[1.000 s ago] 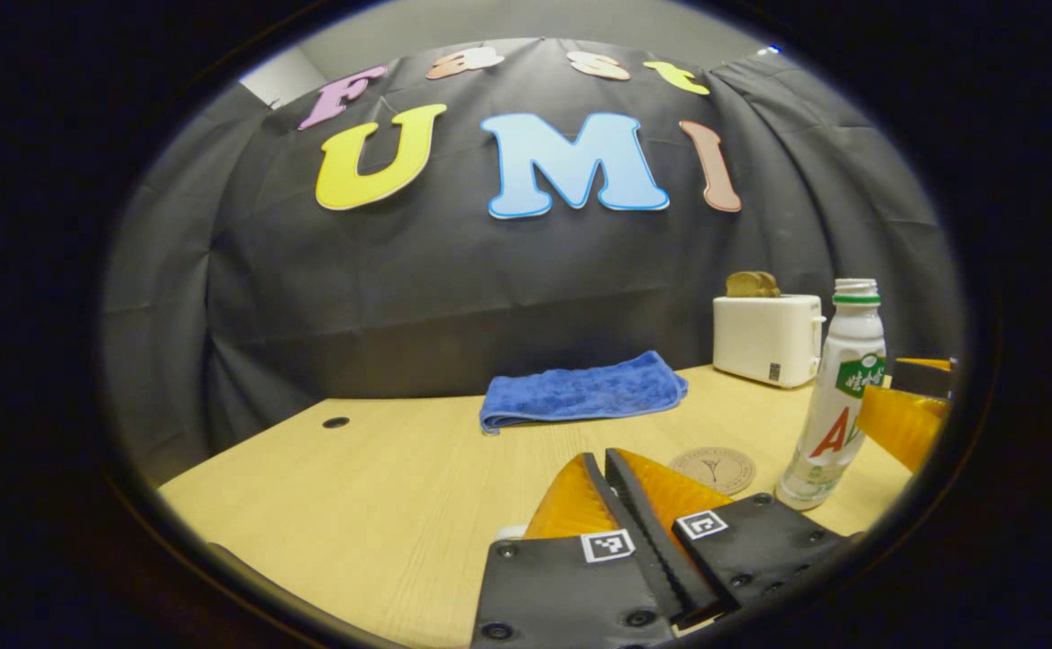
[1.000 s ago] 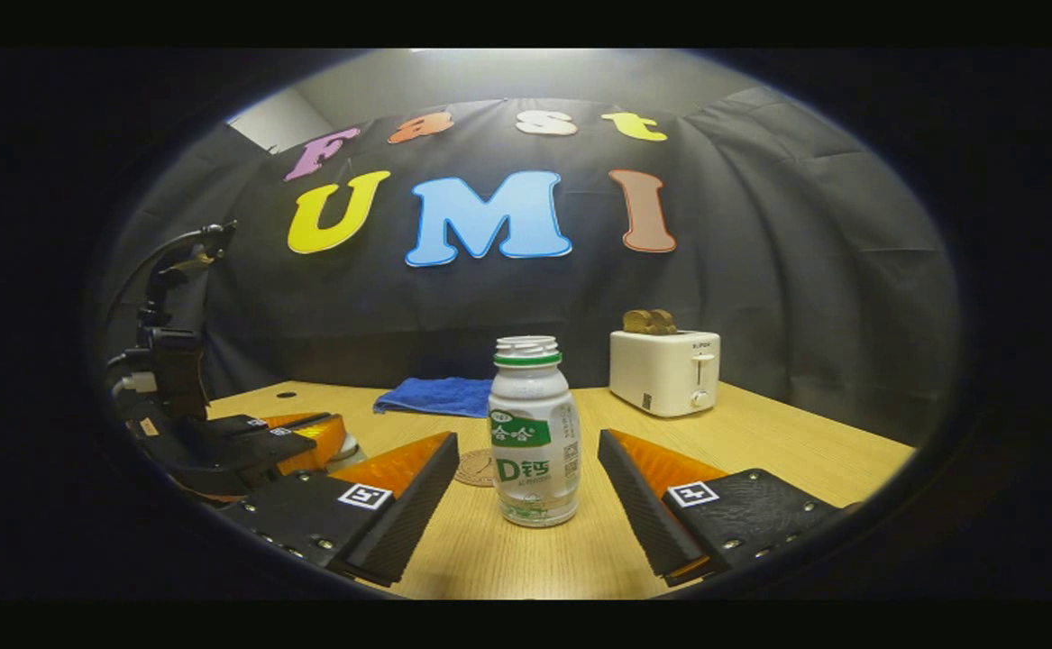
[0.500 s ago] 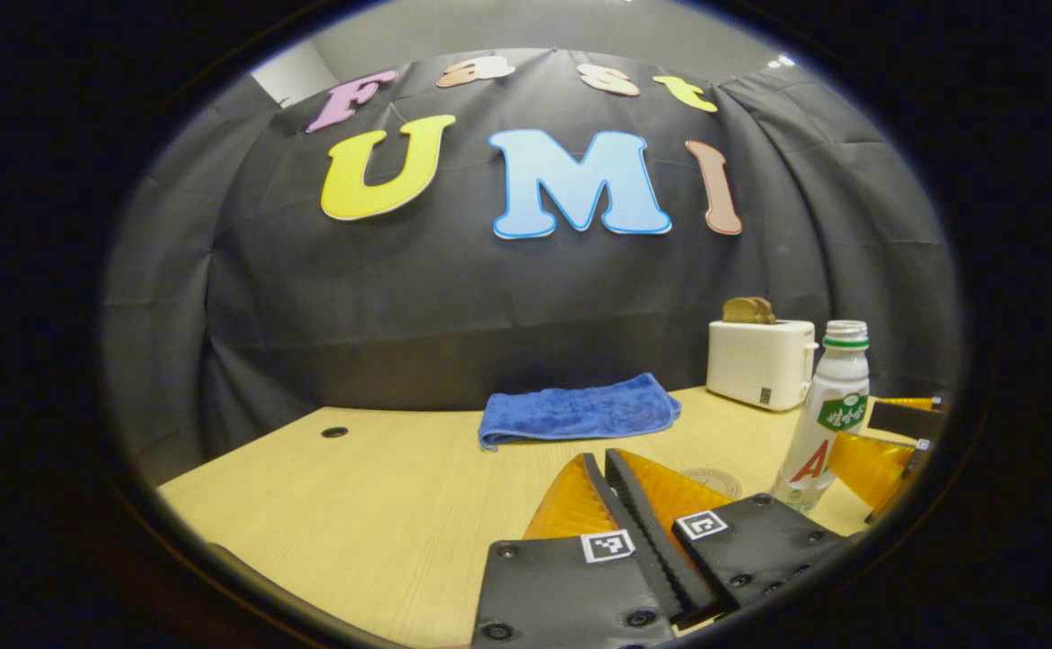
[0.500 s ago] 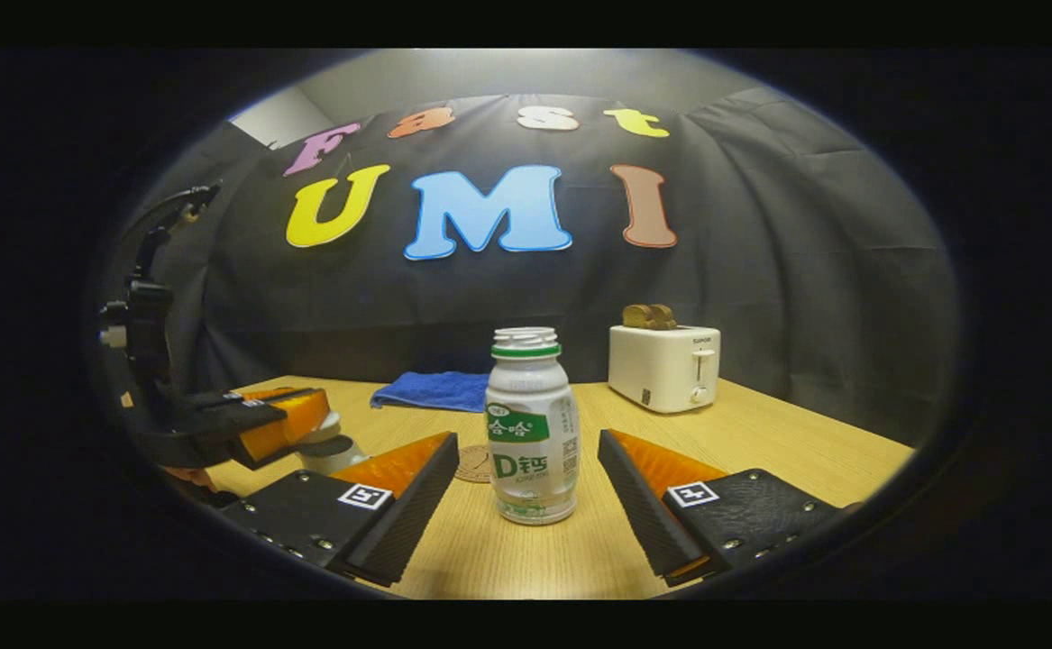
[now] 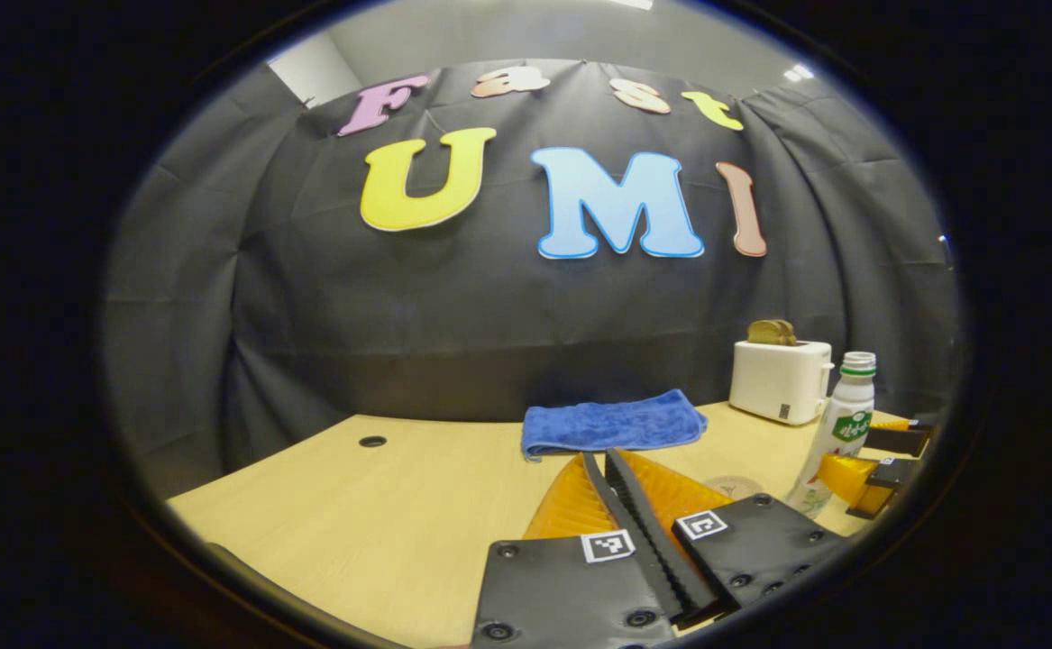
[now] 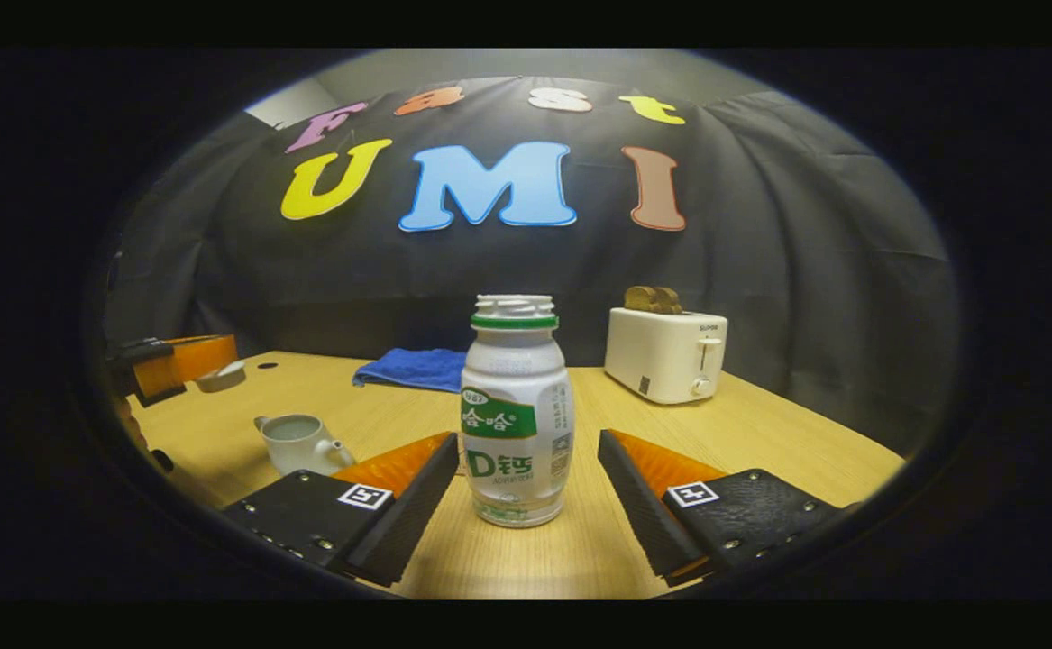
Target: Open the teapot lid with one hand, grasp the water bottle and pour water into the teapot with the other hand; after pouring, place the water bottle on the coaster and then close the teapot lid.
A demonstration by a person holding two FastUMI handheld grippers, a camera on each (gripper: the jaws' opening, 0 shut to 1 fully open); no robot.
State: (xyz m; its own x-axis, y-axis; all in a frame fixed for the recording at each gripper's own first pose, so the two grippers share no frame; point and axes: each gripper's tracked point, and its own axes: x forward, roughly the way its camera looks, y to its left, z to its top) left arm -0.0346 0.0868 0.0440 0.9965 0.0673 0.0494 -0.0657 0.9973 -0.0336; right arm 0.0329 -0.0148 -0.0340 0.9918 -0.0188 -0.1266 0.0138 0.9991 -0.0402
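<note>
The white water bottle (image 6: 515,424) with a green band stands upright, uncapped, between the fingers of my open right gripper (image 6: 527,442); neither finger touches it. The white teapot (image 6: 296,442) sits open on the table, left of the bottle. My left gripper (image 6: 192,362) hovers at the far left, shut on the teapot lid (image 6: 219,376), held well above and behind the pot. In the left gripper view its own fingers (image 5: 611,469) are pressed together, and the bottle (image 5: 841,433) stands at the right beside the round coaster (image 5: 733,487), with the right gripper (image 5: 850,449) around it.
A white toaster (image 6: 665,356) with toast in it stands at the back right of the wooden table (image 6: 760,433). A folded blue cloth (image 6: 408,368) lies at the back middle. A small cable hole (image 5: 371,442) is in the table's far left.
My left gripper has lifted the lid off the teapot and carried it up and to the left, uncovering the pot. The right gripper has edged closer around the bottle.
</note>
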